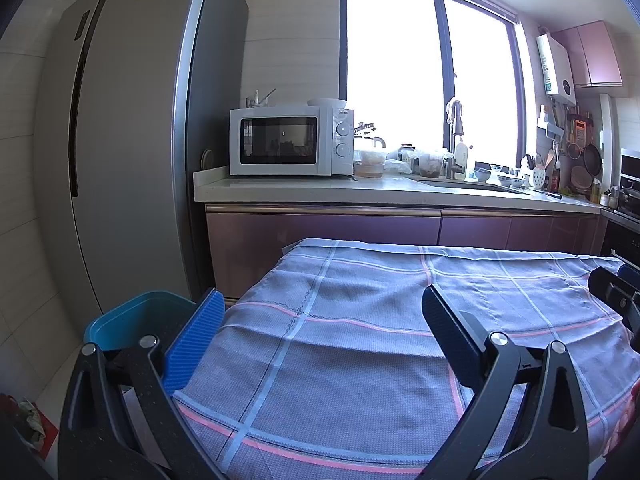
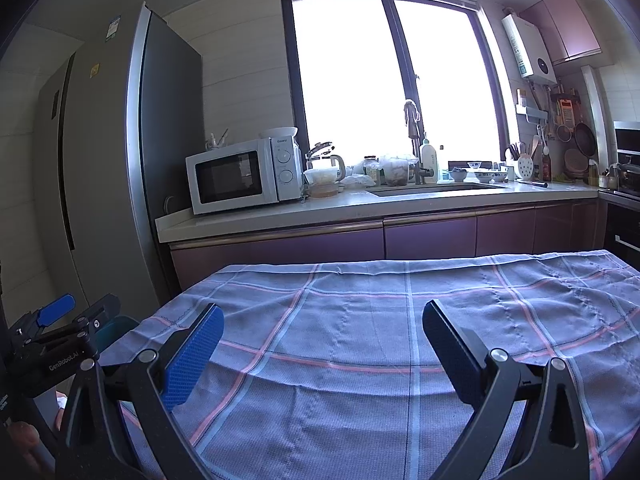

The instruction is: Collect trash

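Ribbed blue pads [image 1: 200, 338], woven plaid cloth [image 1: 360, 320]

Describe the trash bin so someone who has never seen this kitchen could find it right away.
Start at the tall grey refrigerator on the left side of the kitchen. The bin stands low on the floor in front of it, beside the left edge of the table with the checked cloth. It is the only teal, open-topped container there; everything around it is grey, purple or white.
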The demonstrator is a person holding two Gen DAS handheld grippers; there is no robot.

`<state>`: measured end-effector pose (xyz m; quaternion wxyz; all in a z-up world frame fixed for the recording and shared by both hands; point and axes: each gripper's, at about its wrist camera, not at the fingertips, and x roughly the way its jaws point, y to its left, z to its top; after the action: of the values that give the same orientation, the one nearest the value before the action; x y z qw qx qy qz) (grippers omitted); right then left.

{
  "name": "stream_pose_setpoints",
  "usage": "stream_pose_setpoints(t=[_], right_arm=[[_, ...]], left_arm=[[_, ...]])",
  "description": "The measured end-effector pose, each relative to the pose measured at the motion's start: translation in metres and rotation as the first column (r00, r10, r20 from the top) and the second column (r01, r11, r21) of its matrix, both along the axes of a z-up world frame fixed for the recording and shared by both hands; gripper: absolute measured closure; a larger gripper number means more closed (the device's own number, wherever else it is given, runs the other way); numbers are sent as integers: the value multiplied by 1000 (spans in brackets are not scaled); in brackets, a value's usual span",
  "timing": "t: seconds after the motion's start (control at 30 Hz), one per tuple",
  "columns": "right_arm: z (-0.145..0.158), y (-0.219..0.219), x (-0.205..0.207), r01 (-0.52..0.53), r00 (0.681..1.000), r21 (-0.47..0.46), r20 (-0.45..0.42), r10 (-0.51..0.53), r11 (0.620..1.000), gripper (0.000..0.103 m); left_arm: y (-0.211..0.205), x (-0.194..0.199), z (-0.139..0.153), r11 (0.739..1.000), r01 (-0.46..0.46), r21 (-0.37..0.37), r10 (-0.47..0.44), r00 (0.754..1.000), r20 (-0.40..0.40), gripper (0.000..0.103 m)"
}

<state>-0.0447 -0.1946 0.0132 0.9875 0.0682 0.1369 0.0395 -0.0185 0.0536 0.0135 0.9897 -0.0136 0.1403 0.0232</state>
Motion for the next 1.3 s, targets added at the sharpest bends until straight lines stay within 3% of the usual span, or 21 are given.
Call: stream_pose_setpoints(t=[1.3], right_arm=[[3, -2, 2, -6, 1000, 0, 5, 6, 1000, 7]], left_arm=[[-1, 0, 1, 1000, -1, 0, 1, 1000, 0, 6]])
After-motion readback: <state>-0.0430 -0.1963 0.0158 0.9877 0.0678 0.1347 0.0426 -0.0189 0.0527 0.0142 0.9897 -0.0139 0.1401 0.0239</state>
